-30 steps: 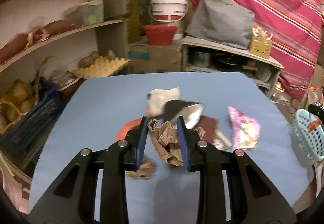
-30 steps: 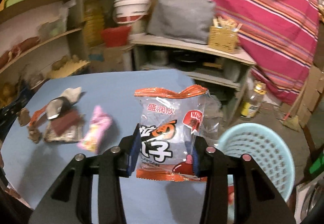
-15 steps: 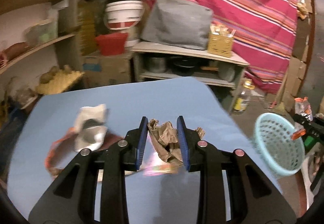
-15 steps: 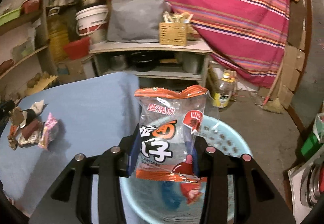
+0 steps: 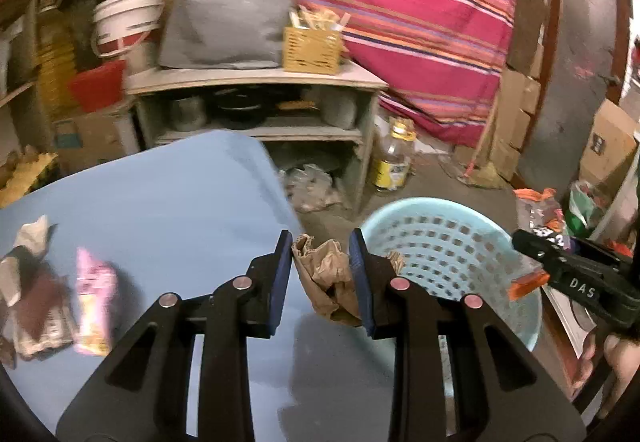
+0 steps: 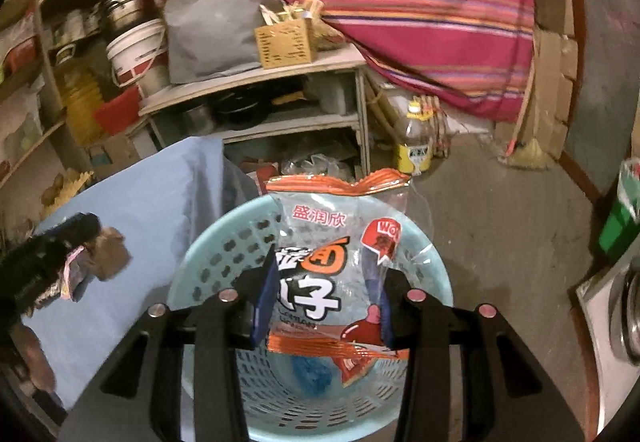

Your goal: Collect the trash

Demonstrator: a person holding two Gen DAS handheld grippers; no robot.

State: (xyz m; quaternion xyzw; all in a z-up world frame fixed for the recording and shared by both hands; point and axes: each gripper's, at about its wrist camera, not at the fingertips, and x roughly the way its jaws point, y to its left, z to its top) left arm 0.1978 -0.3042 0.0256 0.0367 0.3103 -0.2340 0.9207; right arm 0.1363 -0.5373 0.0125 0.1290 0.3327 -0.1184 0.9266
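Note:
My left gripper [image 5: 320, 266] is shut on a crumpled brown paper [image 5: 326, 274] and holds it over the blue table's [image 5: 160, 210] right edge, beside the light blue basket [image 5: 436, 242]. My right gripper [image 6: 326, 294] is shut on a clear and orange snack bag [image 6: 340, 262] and holds it directly above the basket [image 6: 216, 262], which has blue and red trash inside. The right gripper also shows at the right in the left wrist view [image 5: 532, 262]. A pink wrapper [image 5: 94, 298] and more wrappers [image 5: 28, 294] lie on the table at the left.
A grey shelf unit [image 5: 256, 82] with pots, a wicker box and a grey bag stands behind the table. An oil bottle [image 5: 394, 158] and cardboard boxes stand on the floor. A striped cloth hangs behind.
Both grippers have swung right, away from the trash pile. The right gripper with the snack bag now hangs over the basket. The left gripper with the paper has reached the table's edge beside it.

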